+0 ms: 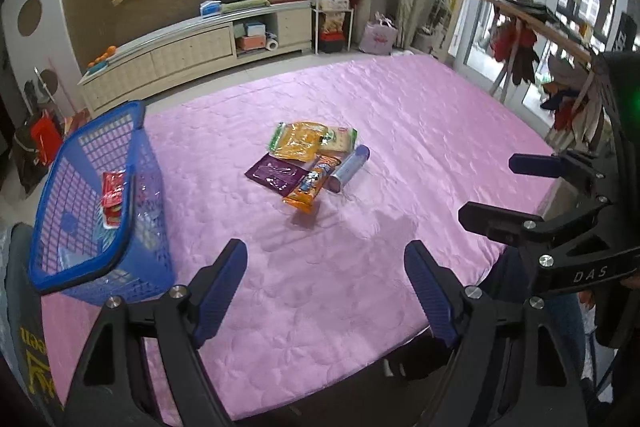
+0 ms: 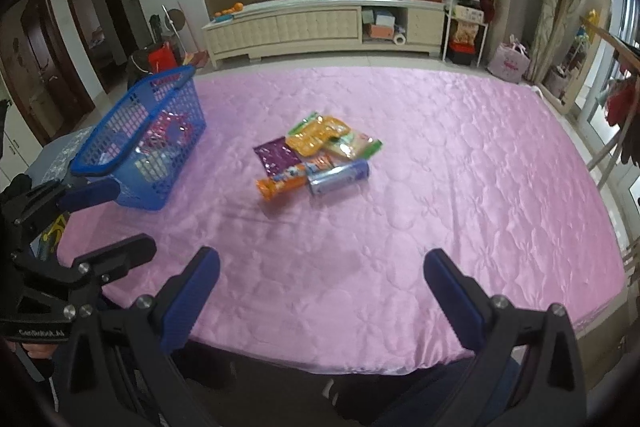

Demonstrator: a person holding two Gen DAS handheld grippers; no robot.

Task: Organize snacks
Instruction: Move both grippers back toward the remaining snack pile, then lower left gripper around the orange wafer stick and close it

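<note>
The snack pile [image 1: 310, 163] lies mid-way across the pink quilted cover [image 1: 400, 131], well ahead of both tools. The left gripper [image 1: 326, 287] hovers over the cover's near edge, jaws spread wide, holding nothing. The right gripper [image 2: 322, 297] does likewise. The blue basket [image 1: 100, 203], left of the pile, holds a red packet [image 1: 114, 193].

Basket [image 2: 140, 147] contents obscured by mesh

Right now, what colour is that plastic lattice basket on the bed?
The plastic lattice basket is bright blue, clearest in the right wrist view.
</note>
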